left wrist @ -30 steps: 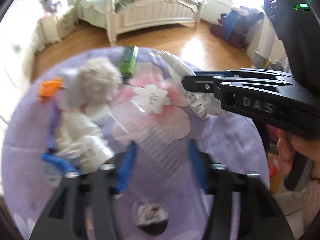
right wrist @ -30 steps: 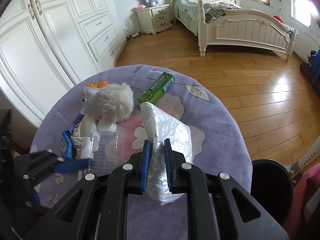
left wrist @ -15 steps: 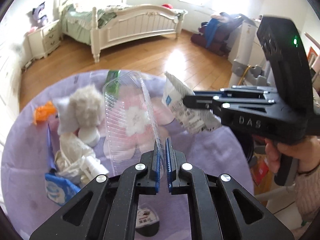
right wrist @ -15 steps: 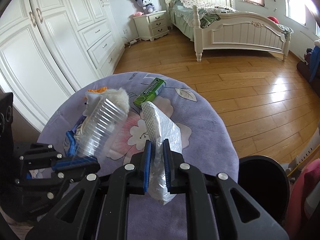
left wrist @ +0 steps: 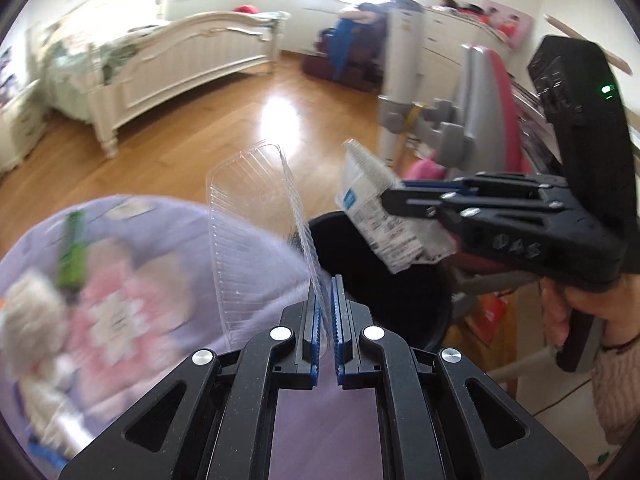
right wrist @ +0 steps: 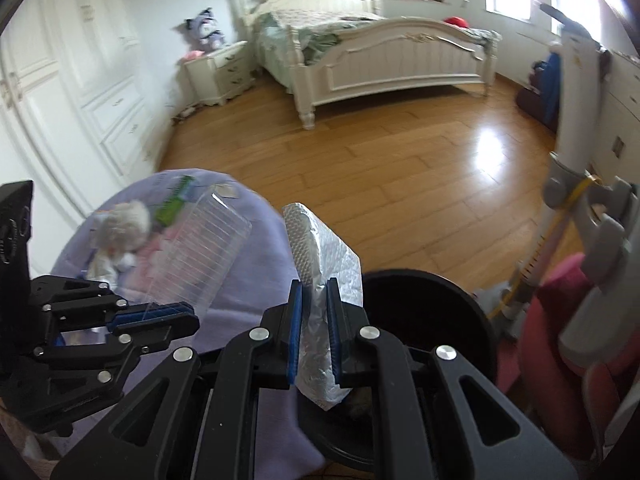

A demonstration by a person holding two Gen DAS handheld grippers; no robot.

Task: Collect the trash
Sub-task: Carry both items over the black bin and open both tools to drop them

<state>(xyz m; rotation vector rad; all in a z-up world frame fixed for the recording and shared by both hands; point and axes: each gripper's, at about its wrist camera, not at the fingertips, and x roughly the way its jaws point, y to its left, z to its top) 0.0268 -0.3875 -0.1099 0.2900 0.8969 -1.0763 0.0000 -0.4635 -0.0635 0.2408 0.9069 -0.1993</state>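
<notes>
1. The left gripper (left wrist: 325,320) is at the bottom middle of the left wrist view. Its jaws are nearly closed and they pinch the lower edge of a clear plastic tray (left wrist: 256,232).
2. The tray stands up from the jaws toward the middle of the frame, tilted a little to the left. Through it one sees the wooden floor (left wrist: 200,140) and the table edge.
3. The right gripper (left wrist: 390,202) comes in from the right side of the same view, held by a hand (left wrist: 580,308) in a knitted sleeve. Its jaws are narrow and hold a white wrapper (left wrist: 380,208) with blue print and small text.
4. In the right wrist view the wrapper shows its silver side between the blue pads of this gripper, at the lower middle.
5. A black bin (left wrist: 384,280) is just behind the left gripper's tips, and the wrapper hangs over its rim at the right.
6. The round table with a purple flower cloth (left wrist: 160,220) fills the lower left. A green packet (left wrist: 72,248), a fluffy white thing (left wrist: 28,312) and other blurred pieces lie on it.
7. A white bed (right wrist: 380,60) stands in the background.
</notes>
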